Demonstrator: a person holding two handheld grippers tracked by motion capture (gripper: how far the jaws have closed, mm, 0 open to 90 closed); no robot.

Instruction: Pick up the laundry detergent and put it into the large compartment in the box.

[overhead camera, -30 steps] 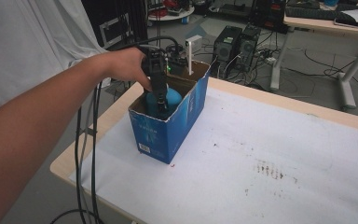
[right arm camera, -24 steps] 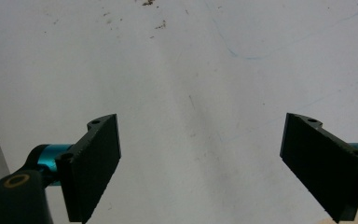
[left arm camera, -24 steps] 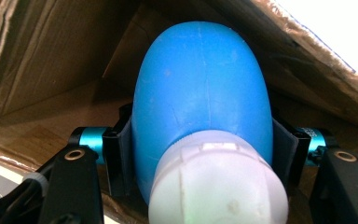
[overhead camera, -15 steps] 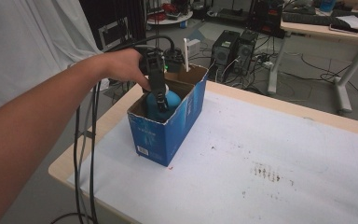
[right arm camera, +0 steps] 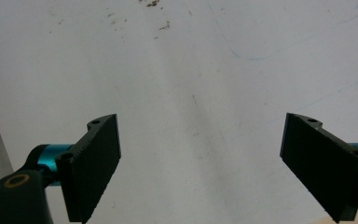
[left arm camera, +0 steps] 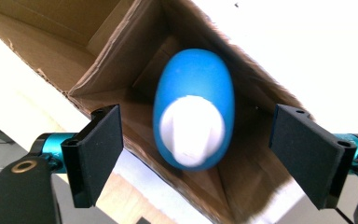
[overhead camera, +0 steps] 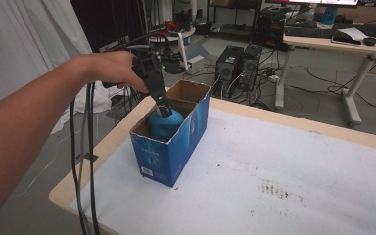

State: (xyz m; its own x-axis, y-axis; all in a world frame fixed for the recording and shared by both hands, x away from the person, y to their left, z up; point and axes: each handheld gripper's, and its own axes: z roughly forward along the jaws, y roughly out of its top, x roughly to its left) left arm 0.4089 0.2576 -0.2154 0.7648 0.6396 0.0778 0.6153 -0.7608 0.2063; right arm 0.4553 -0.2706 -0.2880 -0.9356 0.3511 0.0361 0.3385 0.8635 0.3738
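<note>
My left arm reaches forward, hand tilting the left gripper (left arm camera: 196, 154) down over the open blue box (overhead camera: 176, 147) on the table (overhead camera: 293, 166); its fingers (left arm camera: 98, 154) spread wide, empty, around the upright blue bottle (left arm camera: 193, 105) inside. My right gripper (right arm camera: 200, 163) gapes empty above the table.

From my high view, the blue bottle (overhead camera: 165, 123) is mostly sunk inside the open cardboard box (overhead camera: 176, 147), so I can see just its rounded top; the box walls hide its body and base. The tip of my left gripper (overhead camera: 164, 108) sits against that top, and I cannot tell from there how its jaws stand. The print on the box face is too small to read. In the left gripper view the bottle (left arm camera: 194, 108) is soft with blur, and the box floor under it is lost in shadow. My forearm (overhead camera: 29, 132) runs off the bottom-left edge.
</note>
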